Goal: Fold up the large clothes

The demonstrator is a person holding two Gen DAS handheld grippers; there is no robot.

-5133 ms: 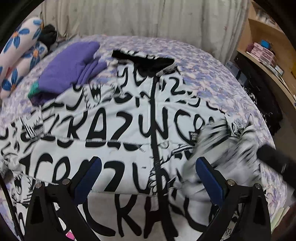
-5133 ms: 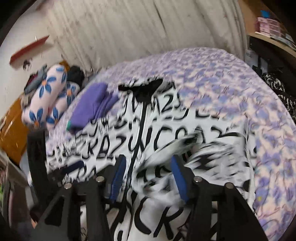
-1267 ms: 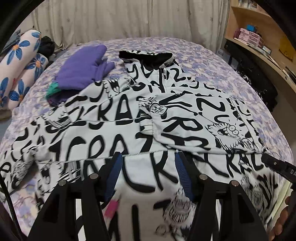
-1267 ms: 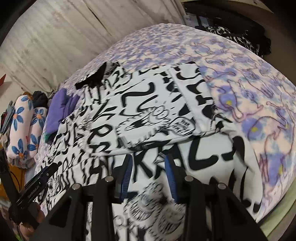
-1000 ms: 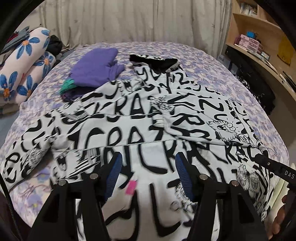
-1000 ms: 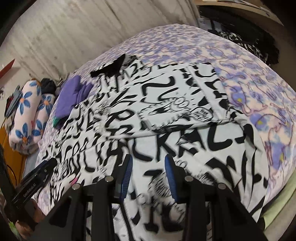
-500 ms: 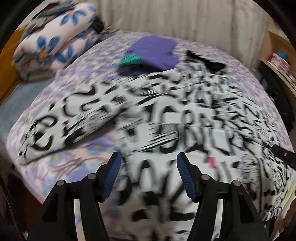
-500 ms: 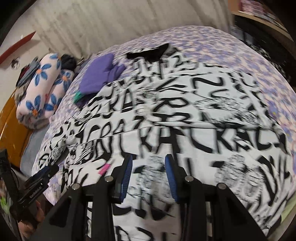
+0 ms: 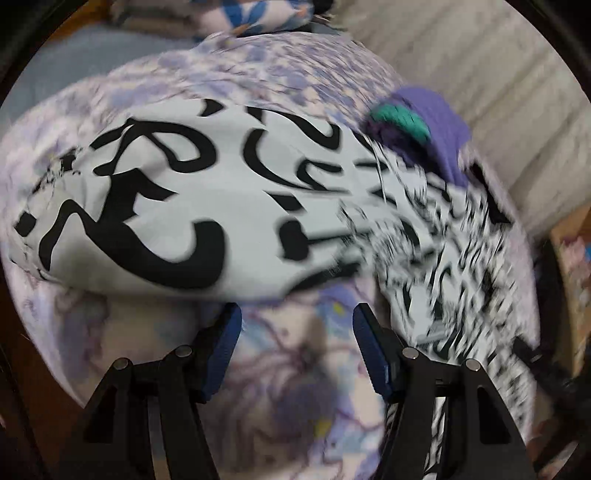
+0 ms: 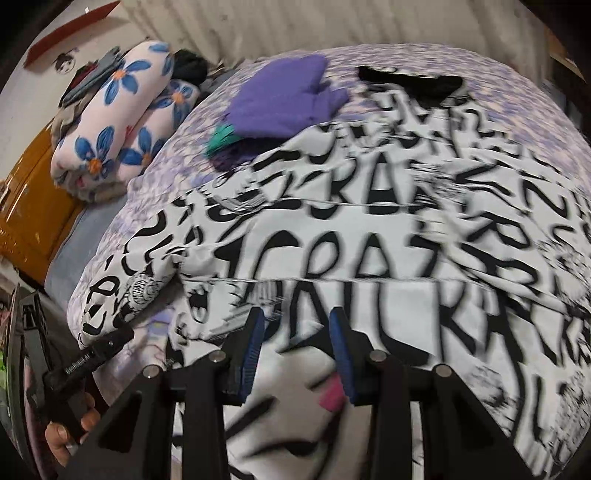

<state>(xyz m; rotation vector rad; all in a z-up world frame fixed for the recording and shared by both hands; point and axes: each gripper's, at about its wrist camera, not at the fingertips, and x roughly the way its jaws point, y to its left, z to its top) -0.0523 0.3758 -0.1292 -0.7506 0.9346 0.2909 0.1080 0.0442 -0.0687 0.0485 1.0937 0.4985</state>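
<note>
A large white jacket with black lettering [image 10: 369, 258] lies spread on the bed, its black collar [image 10: 410, 83] at the far end. Its left sleeve [image 9: 177, 214] stretches out to the side. My left gripper [image 9: 297, 325] is open and empty, just in front of the sleeve's near edge over bare bedspread. My right gripper [image 10: 297, 325] is open and empty above the jacket's lower hem, near a pink tag [image 10: 330, 397]. The left gripper also shows in the right wrist view [image 10: 96, 354], at the bed's left edge.
A folded purple garment with a teal cuff [image 10: 280, 99] lies by the jacket's shoulder; it also shows in the left wrist view [image 9: 436, 122]. Rolled floral bedding [image 10: 114, 122] sits at the far left. The purple floral bedspread [image 9: 295, 398] covers the bed. A curtain [image 10: 332, 26] hangs behind.
My left gripper has swung left from the jacket's hem to the outstretched left sleeve. My right gripper has also shifted left along the hem. Both have stayed open.
</note>
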